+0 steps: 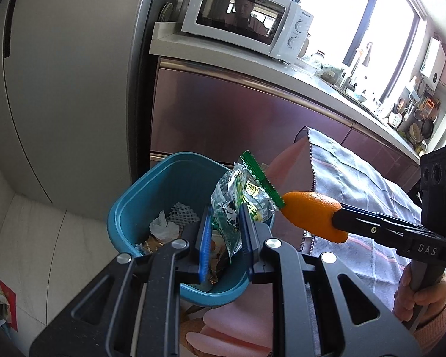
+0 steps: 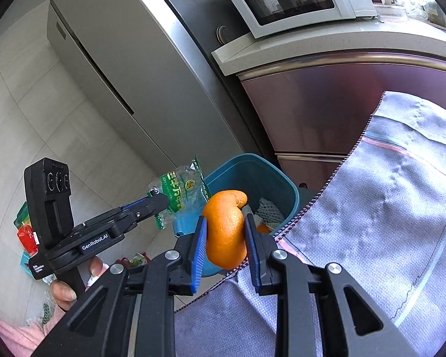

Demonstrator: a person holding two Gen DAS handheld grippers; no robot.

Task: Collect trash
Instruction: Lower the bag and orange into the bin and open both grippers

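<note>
Above blue bin [image 1: 151, 190]: left tongs [image 1: 224, 223] pinch wrapper [image 1: 240, 196], right tongs [image 2: 225, 232] clamp orange peel [image 2: 224, 232].

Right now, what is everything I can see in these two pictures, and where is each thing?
bin: one, blue, on the floor by the cloth-covered table, rubbish already inside
wrapper: one, clear with green print, pinched in the left claw over the bin
orange peel: one, orange, pinched in the right claw beside the bin
cloth: one, grey with pink stripe, draped over the table
microwave: one, white, on the counter
fridge: one, silver, left of the counter
floor litter: several bright packets, left of the bin
left claw: black with blue pads, shut on the wrapper
right claw: black with blue pads, shut on the orange peel
</note>
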